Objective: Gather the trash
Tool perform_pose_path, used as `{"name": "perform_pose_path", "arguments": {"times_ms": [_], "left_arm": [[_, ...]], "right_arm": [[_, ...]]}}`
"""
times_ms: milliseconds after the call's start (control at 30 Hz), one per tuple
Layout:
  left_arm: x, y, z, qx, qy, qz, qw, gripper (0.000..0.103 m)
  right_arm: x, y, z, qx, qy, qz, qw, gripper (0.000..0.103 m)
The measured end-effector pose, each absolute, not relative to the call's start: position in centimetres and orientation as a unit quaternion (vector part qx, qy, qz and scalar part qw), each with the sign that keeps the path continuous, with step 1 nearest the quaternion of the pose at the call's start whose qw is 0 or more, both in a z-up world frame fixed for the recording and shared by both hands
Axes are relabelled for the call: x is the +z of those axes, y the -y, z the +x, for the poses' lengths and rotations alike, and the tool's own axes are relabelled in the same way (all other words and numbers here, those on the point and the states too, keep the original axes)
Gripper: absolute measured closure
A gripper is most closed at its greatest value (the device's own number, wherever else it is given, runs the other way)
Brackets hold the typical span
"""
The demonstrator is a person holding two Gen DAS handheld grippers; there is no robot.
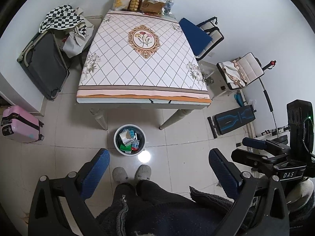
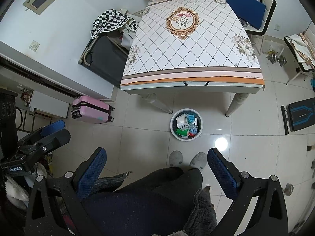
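Note:
A round white trash bin (image 1: 119, 147) stands on the tiled floor in front of the table, with several small boxes and wrappers (image 1: 129, 140) inside. It also shows in the right wrist view (image 2: 174, 132). My left gripper (image 1: 158, 162) is open and empty, held high above the floor near the person's slippers. My right gripper (image 2: 156, 160) is open and empty at about the same height. The right gripper also shows at the right edge of the left wrist view (image 1: 263, 144). The left gripper shows at the left of the right wrist view (image 2: 49, 131).
A table with a patterned cloth (image 1: 122, 63) stands behind the bin, with bags and a cardboard box (image 1: 151, 5) at its far end. A pink suitcase (image 1: 19, 124), a dark open suitcase (image 1: 44, 64), chairs (image 1: 206, 37) and a fitness bench (image 1: 232, 121) surround it.

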State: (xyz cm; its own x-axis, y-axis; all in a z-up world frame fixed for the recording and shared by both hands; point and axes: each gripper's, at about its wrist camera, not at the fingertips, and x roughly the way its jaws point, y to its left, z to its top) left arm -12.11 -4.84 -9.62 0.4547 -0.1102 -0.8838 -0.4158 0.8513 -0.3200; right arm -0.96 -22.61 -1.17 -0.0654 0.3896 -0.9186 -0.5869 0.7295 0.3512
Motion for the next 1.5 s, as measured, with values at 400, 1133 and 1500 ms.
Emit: {"name": "perform_pose_path", "arguments": {"times_ms": [400,1133,1500], "left_arm": [[-9.5,5.0,-11.8,0.088,-0.515,-0.251,0.815,0.000],[-9.3,5.3,-11.5,0.065,-0.516,-0.254,0.816,0.000],[-9.2,6.0,-11.4,0.069,-0.512,-0.256,0.817,0.000]], "right_arm": [[-1.0,22.9,-1.0,0.361,-0.636,-0.082,0.677,0.000],[-0.3,23.8,-0.7,0.357,-0.637,-0.074,0.679,0.000],[0.1,23.9,-0.8,0.358,-0.635,-0.073,0.680,0.000]]}}
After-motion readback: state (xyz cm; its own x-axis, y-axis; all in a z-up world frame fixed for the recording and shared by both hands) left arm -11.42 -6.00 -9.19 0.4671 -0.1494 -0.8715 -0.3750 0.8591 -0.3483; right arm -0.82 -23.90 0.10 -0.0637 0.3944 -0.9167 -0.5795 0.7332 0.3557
